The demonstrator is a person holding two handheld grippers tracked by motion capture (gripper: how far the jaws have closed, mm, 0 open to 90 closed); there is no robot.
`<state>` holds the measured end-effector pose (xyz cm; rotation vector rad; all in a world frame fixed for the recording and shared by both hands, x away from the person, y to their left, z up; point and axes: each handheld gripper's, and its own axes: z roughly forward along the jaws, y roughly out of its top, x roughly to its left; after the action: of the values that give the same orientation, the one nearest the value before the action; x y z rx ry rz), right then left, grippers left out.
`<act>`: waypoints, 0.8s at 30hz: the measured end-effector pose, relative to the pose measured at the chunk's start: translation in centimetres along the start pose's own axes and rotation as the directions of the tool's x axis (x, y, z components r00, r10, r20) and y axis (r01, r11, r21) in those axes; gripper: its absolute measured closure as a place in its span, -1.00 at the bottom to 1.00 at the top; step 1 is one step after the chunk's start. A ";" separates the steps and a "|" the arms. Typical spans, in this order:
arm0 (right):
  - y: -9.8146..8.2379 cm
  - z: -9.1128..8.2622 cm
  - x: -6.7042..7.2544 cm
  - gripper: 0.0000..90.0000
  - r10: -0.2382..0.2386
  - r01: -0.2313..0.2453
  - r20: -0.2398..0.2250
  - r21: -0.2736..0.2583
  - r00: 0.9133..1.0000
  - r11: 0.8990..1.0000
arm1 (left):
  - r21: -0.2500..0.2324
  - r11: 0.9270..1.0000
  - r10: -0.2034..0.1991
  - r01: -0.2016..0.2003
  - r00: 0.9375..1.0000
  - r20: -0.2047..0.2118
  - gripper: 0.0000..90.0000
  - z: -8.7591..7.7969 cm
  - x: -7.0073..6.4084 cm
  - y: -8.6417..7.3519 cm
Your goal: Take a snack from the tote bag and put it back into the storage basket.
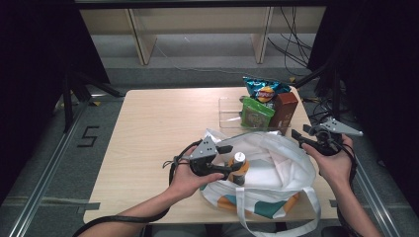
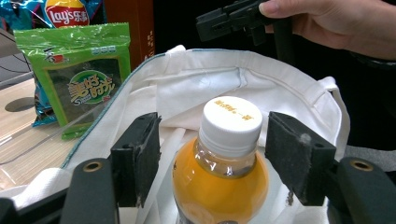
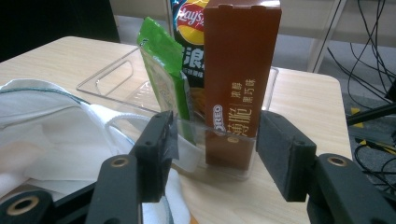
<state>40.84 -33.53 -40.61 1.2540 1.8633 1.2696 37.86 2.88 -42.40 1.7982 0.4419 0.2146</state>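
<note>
An orange drink bottle (image 1: pixel 238 164) with a white cap stands upright over the open white tote bag (image 1: pixel 276 158). My left gripper (image 1: pixel 230 159) reaches in from the left with its jaws on either side of the bottle's neck. In the left gripper view the bottle (image 2: pixel 224 177) sits between the black pads (image 2: pixel 140 154), with a strip of bag showing on its left side. My right gripper (image 1: pixel 300 138) is held open in the air at the bag's right edge. Its jaws (image 3: pixel 217 149) frame the brown Oreo box (image 3: pixel 238 70) farther off without touching it.
A clear plastic bin (image 1: pixel 230 111) at the back right of the table holds a green seaweed pack (image 1: pixel 256 114), a bag of chips (image 1: pixel 264 90) and the Oreo box (image 1: pixel 285 108). Bare wood lies to the left. Cables trail on the floor at the right.
</note>
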 end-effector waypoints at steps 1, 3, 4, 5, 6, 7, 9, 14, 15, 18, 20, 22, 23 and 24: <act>0.0 0.0 0.0 0.06 0.005 -0.005 0.000 0.003 1.000 1.000 | 0.006 1.000 0.002 -0.002 1.000 -0.003 -0.22 0.0 0.0 0.0; 0.0 0.0 -0.1 0.06 -0.014 0.014 -0.003 0.002 1.000 1.000 | 0.011 1.000 0.009 -0.009 1.000 -0.001 -0.21 0.2 -0.1 -0.1; 0.0 0.1 -0.1 0.06 -0.011 0.011 -0.003 0.003 1.000 1.000 | 0.011 1.000 0.010 -0.010 1.000 0.000 -0.20 0.3 -0.1 -0.1; -0.1 0.0 0.1 0.06 0.014 -0.014 -0.001 0.015 1.000 1.000 | 0.009 1.000 0.006 -0.006 1.000 0.001 -0.20 0.4 -0.1 -0.2; -0.1 0.0 0.1 0.06 0.012 -0.012 0.001 0.013 1.000 1.000 | 0.018 1.000 0.014 -0.014 1.000 -0.003 -0.19 0.4 0.0 -0.2; -0.2 0.2 0.1 0.06 -0.004 0.004 0.016 -0.012 1.000 1.000 | 0.015 1.000 0.010 -0.010 1.000 -0.004 -0.19 0.5 0.0 -0.2; -0.1 0.2 -0.1 0.06 -0.010 0.010 -0.003 0.009 1.000 1.000 | 0.016 1.000 0.010 -0.010 1.000 -0.005 -0.18 0.6 -0.1 -0.2; -0.2 0.2 -0.1 0.06 -0.013 0.013 -0.004 0.010 1.000 1.000 | 0.022 1.000 0.018 -0.018 1.000 0.001 -0.17 1.0 -0.2 -0.2; -0.2 0.1 0.1 0.06 0.002 -0.002 0.001 0.014 1.000 1.000 | 0.026 0.999 0.020 -0.020 1.000 0.004 -0.16 1.1 -0.2 -0.3; -0.4 0.3 0.1 0.06 -0.002 0.002 0.000 0.002 1.000 1.000 | 0.023 1.000 0.015 -0.015 1.000 0.008 -0.15 1.4 -0.2 -0.3; -0.3 0.3 -0.1 0.06 -0.018 0.018 -0.014 0.008 1.000 1.000 | 0.030 0.999 0.021 -0.021 1.000 0.004 -0.14 1.5 -0.2 -0.3; -0.3 0.3 -0.2 0.06 -0.025 0.025 -0.009 0.001 1.000 1.000 | 0.028 0.999 0.023 -0.023 1.000 0.004 -0.12 1.5 -0.2 -0.3; -0.3 0.3 -0.2 0.06 -0.026 0.026 -0.007 0.005 1.000 1.000 | 0.026 0.999 0.025 -0.025 1.000 0.003 -0.11 1.5 -0.2 -0.3; -0.3 0.3 -0.2 0.06 -0.027 0.027 -0.007 0.005 1.000 1.000 | 0.023 0.999 0.031 -0.032 0.999 0.003 -0.09 1.6 -0.2 -0.2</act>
<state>41.03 -33.63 -41.02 1.2246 1.8831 1.2581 38.19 1.45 -43.03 1.8293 0.4157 0.2294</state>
